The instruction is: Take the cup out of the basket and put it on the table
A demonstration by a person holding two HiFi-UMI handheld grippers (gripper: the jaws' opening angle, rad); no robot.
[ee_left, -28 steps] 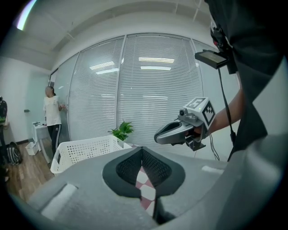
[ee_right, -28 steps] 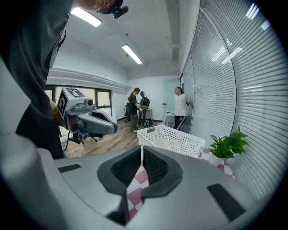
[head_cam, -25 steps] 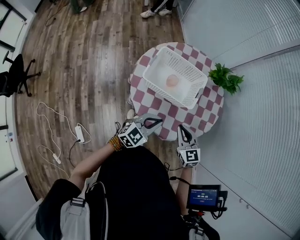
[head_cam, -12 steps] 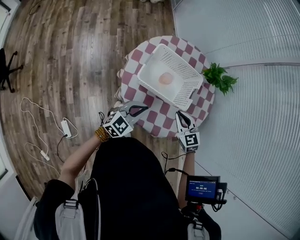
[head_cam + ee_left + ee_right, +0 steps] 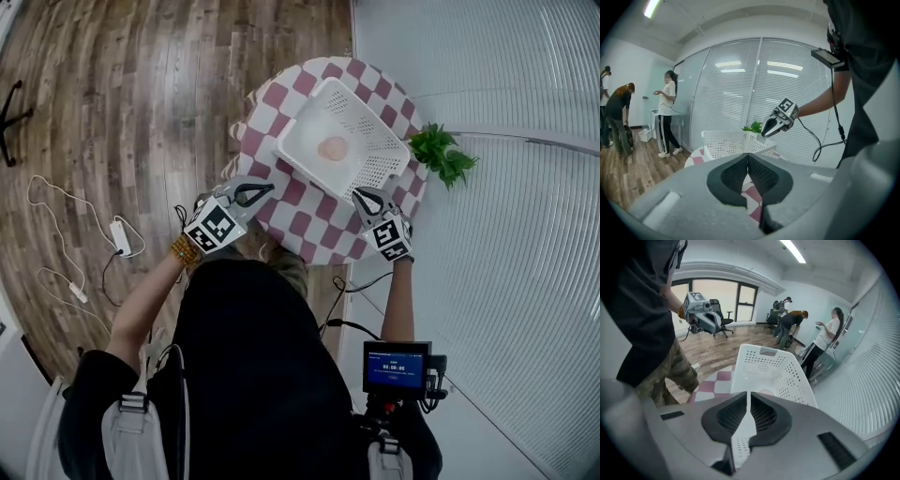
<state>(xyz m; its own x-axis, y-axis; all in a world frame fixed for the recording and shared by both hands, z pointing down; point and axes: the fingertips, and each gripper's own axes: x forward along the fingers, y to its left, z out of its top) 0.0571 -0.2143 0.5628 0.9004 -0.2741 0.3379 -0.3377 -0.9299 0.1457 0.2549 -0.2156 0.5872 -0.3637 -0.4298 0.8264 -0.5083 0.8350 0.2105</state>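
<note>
White perforated plastic basket (image 5: 380, 150) sits on the right half of the round bench (image 5: 272, 98), which has a red/white check cloth. Pinkish cup (image 5: 333, 147) is inside it, roughly mid-floor, and neither tool touches it.

Left tool (image 5: 268, 188): jaws together, nothing between them. It hangs over the bench's near-left edge, clear of the basket. Right tool (image 5: 364, 195): jaws together too, only a sliver of gap between the pads, and empty. It is at the basket's near-right corner, angled down toward it.

Per-view differences:
- Head view is the only one with the whole layout and the cup in plain sight. It also shows the wood floor (image 5: 112, 112), a power strip (image 5: 120, 236) with its cable, and a small lit screen (image 5: 397, 367) on the person's rig.
- Left gripper view runs low and near level. The basket's side wall (image 5: 724, 145) hides the cup. It shows the right tool above the basket's far end, and the green plant (image 5: 753, 126) behind it against the blinds (image 5: 736, 93).
- Right gripper view looks down into the basket (image 5: 771, 366); a pale rounded bit shows just over the pads, too faint to call. The left tool sits off to the left with an office chair (image 5: 723, 317) behind it.
- Both gripper views catch people (image 5: 668, 112) standing at the far side of the room. The head view does not.
</note>
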